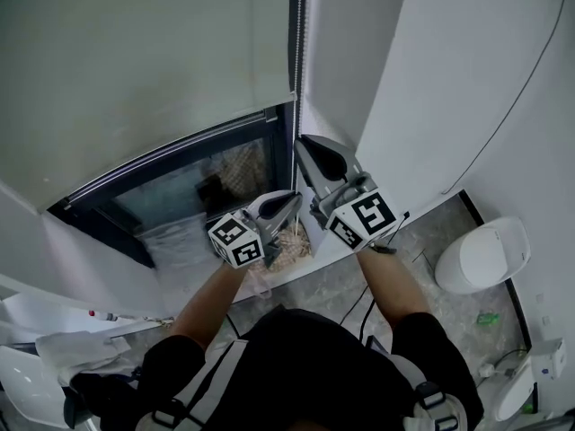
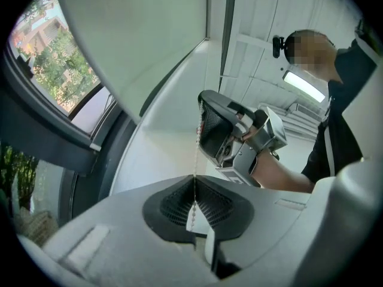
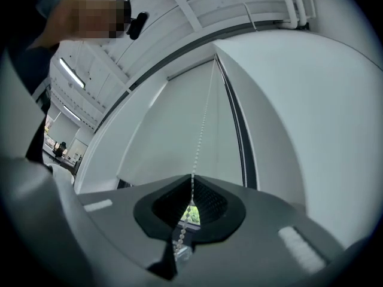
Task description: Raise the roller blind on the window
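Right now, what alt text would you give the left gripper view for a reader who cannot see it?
The left gripper is shut on the white bead chain, which runs up past the right gripper just above. The pale roller blind hangs upper left, with trees visible through the window below it.

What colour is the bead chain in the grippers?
The bead chain is white, clearest in the left gripper view.

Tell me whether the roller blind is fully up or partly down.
Partly down: the roller blind covers most of the opening; a strip of window glass shows below its bottom edge.
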The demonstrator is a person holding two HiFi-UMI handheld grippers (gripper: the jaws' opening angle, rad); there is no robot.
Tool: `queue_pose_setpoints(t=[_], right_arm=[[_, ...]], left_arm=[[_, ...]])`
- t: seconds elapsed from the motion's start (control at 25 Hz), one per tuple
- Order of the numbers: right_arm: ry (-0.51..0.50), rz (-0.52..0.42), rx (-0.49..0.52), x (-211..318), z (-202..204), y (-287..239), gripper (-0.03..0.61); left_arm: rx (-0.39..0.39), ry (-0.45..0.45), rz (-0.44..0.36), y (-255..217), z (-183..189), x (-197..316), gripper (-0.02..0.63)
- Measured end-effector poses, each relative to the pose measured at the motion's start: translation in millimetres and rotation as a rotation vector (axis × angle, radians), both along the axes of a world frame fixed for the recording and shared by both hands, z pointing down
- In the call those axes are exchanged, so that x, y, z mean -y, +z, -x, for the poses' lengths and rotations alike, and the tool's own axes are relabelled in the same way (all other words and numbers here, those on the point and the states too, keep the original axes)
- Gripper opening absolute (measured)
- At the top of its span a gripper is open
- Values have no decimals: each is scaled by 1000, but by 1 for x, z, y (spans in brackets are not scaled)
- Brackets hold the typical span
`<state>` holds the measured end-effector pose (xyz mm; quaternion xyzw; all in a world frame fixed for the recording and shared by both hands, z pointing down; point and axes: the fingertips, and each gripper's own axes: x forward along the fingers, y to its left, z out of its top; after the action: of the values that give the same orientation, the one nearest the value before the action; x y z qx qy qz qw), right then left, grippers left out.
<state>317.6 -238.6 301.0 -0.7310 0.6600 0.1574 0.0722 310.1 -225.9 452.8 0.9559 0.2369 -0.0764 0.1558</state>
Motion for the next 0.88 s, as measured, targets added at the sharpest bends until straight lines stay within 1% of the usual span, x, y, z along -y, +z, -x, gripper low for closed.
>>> queue_pose_setpoints(t=[0.12,0.2,0.28,0.32,0.36,0.4,0.48,0.56,0.64,0.76,0.88], right_arm=[[18,101,28,-2,-2,59,14],[24,183,71,-3,-5,107,14],[29,249,106,-6,-9,144,15],[33,263,121,-8,-10,154,15],[38,268,134,-10,-12,159,15],[41,270,141,-12,-14,160,15],[35,281,141,-11,-14,158,15],[16,283,146,-10,-10,157,15],[-3,272,160,-11,-5,156,15],[-23,258,167,-6,4,155,15],[-38,263,161,2,12,155,15]], left_arm=[[138,0,-40,58,0,-10,9],[241,23,-96,100,4,-18,11],[304,60,-133,126,14,-24,22],[312,76,-129,130,19,-25,61],[305,86,-113,128,24,-24,85],[288,87,-94,122,28,-19,91],[234,58,-49,102,33,-4,91],[165,17,-20,72,33,12,91],[81,-8,-18,29,30,21,91],[-53,0,-24,-40,25,25,91],[-143,22,-67,-89,21,25,91]])
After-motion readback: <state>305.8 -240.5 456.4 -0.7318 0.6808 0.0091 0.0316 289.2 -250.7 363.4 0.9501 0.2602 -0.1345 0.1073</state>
